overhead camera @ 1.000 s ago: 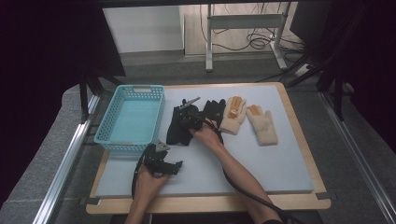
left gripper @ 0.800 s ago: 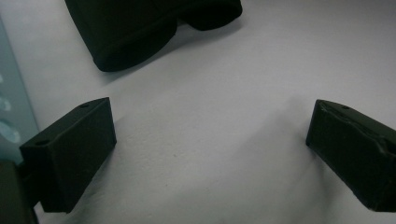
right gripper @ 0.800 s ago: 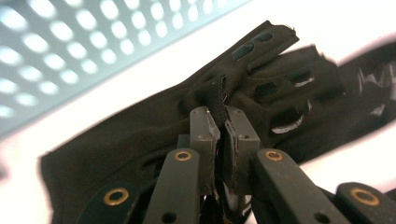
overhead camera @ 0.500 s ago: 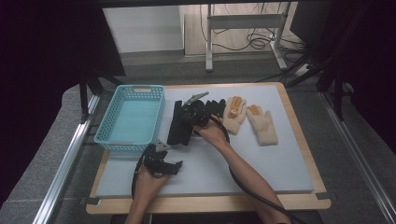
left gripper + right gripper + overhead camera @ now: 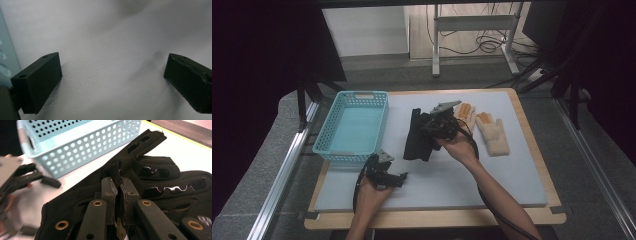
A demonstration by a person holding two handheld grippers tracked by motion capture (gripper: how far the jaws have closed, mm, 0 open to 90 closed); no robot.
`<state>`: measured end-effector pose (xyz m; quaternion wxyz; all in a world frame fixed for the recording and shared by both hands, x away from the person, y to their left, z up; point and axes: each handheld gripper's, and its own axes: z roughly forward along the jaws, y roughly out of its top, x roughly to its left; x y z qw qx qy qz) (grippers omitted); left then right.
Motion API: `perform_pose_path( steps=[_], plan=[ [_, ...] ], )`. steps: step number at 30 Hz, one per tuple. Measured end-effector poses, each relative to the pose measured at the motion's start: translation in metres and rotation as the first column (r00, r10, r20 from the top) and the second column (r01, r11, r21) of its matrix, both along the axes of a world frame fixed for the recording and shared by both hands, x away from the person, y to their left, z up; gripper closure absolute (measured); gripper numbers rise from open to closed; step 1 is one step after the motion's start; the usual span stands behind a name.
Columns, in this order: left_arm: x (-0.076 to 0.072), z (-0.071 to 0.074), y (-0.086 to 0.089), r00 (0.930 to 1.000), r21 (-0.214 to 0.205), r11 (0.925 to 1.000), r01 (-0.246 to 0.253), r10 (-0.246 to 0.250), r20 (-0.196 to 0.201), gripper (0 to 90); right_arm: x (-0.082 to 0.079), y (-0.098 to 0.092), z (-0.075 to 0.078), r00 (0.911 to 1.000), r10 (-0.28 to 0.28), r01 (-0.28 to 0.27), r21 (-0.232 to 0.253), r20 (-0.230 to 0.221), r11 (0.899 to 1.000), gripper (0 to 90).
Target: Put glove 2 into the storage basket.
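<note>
While cables trail beyond, a grey mat point(image 5: 492, 170) tops the wooden table point(image 5: 532, 130).

A light blue basket point(image 5: 352, 130) sits empty, just beyond the left tongs point(image 5: 401, 178) and well to the left of the right tongs point(image 5: 424, 136). Two cream gloves point(image 5: 492, 132) with orange patches lie flat side by side, just to the right of the right tongs. A pale grey mat point(image 5: 452, 175) covers the wooden table point(image 5: 534, 140) under both tongs. Far beyond them, a metal stand point(image 5: 472, 22) and loose cables point(image 5: 484, 46) rest on the floor.
</note>
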<state>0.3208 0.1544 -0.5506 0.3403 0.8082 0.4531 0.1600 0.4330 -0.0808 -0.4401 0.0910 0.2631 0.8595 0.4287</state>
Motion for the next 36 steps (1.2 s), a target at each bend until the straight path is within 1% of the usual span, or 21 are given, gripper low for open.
perform_pose_path(
  steps=[1, 3, 5, 6, 8, 10, 11, 12, 16, 17, 18, 19, 21, 22, 24, 25, 26, 27, 28, 30, 36],
  plan=[
    [0.0, 0.0, 0.0, 1.0, 0.001, 1.0, 0.001, -0.001, 0.0, 1.9, -0.01, -0.011, 0.001, 1.0, 0.002, -0.002, 0.004, -0.003, 1.0, 82.2],
    [0.0, 0.0, 0.0, 1.0, 0.003, 1.0, 0.002, -0.002, -0.001, 1.9, -0.014, -0.015, 0.001, 1.0, 0.001, -0.001, 0.001, 0.003, 1.0, 82.1],
    [0.0, 0.0, 0.0, 1.0, -0.001, 1.0, -0.001, 0.001, 0.001, 2.0, -0.025, -0.026, 0.001, 1.0, -0.006, 0.006, 0.001, 0.005, 1.0, 82.1],
    [0.0, 0.0, 0.0, 1.0, -0.001, 1.0, -0.001, 0.001, 0.001, 1.9, -0.033, -0.036, 0.0, 0.9999, -0.009, 0.009, 0.004, 0.005, 1.0, 82.1],
    [0.0, 0.0, 0.0, 1.0, -0.001, 1.0, -0.002, 0.002, 0.001, 1.9, -0.037, -0.04, 0.0, 0.9999, -0.013, 0.013, 0.004, 0.005, 1.0, 82.1],
    [0.0, 0.0, 0.0, 1.0, -0.001, 1.0, -0.002, 0.002, 0.001, 1.9, -0.052, -0.052, -0.005, 0.9998, -0.018, 0.018, -0.007, 0.002, 1.0, 82.0],
    [0.0, 0.0, 0.0, 1.0, -0.001, 1.0, -0.002, 0.002, 0.001, 1.9, -0.052, -0.052, -0.005, 0.9998, -0.018, 0.018, -0.007, 0.002, 1.0, 82.0],
    [0.0, 0.0, 0.0, 1.0, -0.001, 1.0, -0.002, 0.002, 0.001, 1.9, -0.064, -0.06, -0.01, 0.9999, -0.014, 0.014, -0.011, 0.001, 1.0, 81.9],
    [0.0, 0.0, 0.0, 1.0, -0.003, 1.0, -0.003, 0.003, 0.0, 1.9, -0.082, -0.071, -0.027, 0.9999, -0.011, 0.011, -0.031, -0.005, 0.999, 81.8],
    [0.0, 0.0, 0.0, 1.0, -0.003, 1.0, -0.003, 0.003, 0.0, 1.9, -0.082, -0.071, -0.027, 0.9999, -0.011, 0.011, -0.031, -0.005, 0.999, 81.8],
    [0.0, 0.0, 0.0, 1.0, -0.003, 1.0, -0.004, 0.004, 0.0, 1.9, -0.085, -0.073, -0.033, 0.9999, -0.012, 0.012, -0.039, -0.005, 0.999, 81.7],
    [0.0, 0.0, 0.0, 1.0, 0.0, 1.0, -0.001, 0.001, -0.001, 1.9, -0.09, -0.077, -0.048, 0.9993, -0.016, 0.014, -0.044, -0.033, 0.999, 81.3],
    [0.0, 0.0, 0.0, 1.0, 0.001, 1.0, -0.001, 0.001, -0.001, 1.9, -0.091, -0.078, -0.058, 0.9986, -0.018, 0.016, -0.054, -0.049, 0.998, 78.2],
    [0.0, 0.0, 0.0, 1.0, 0.001, 1.0, -0.001, 0.001, -0.001, 2.0, -0.091, -0.078, -0.058, 0.9986, -0.018, 0.016, -0.054, -0.049, 0.998, 78.2],
    [0.0, 0.0, 0.0, 1.0, 0.001, 1.0, -0.001, 0.001, -0.001, 1.9, -0.091, -0.082, -0.064, 0.9982, -0.019, 0.017, -0.033, -0.056, 0.999, 69.4],
    [0.0, 0.0, 0.0, 1.0, 0.001, 1.0, -0.001, 0.001, -0.001, 1.9, -0.09, -0.083, -0.064, 0.9982, -0.023, 0.022, -0.025, -0.055, 0.999, 64.9],
    [0.0, 0.0, 0.0, 1.0, 0.001, 1.0, -0.001, 0.001, -0.001, 1.9, -0.089, -0.086, -0.06, 0.9985, -0.038, 0.037, -0.027, -0.039, 0.999, 57.8],
    [0.0, 0.0, 0.0, 1.0, 0.001, 1.0, 0.0, 0.0, -0.001, 1.9, -0.089, -0.086, -0.06, 0.9985, -0.038, 0.037, -0.027, -0.039, 0.999, 57.8],
    [0.0, 0.0, 0.0, 1.0, 0.001, 1.0, 0.0, 0.0, -0.001, 1.9, -0.088, -0.089, -0.057, 0.9985, -0.051, 0.05, -0.027, -0.022, 0.998, 56.7],
    [0.0, 0.0, 0.0, 1.0, -0.003, 1.0, -0.003, 0.003, 0.0, 1.9, -0.082, -0.099, -0.052, 0.9964, -0.083, 0.083, -0.021, -0.015, 0.996, 56.2],
    [0.0, 0.0, 0.0, 1.0, 0.001, 1.0, 0.0, 0.0, -0.001, 1.9, -0.069, -0.112, -0.053, 0.9918, -0.126, 0.125, -0.017, -0.023, 0.992, 60.3]
  ],
)
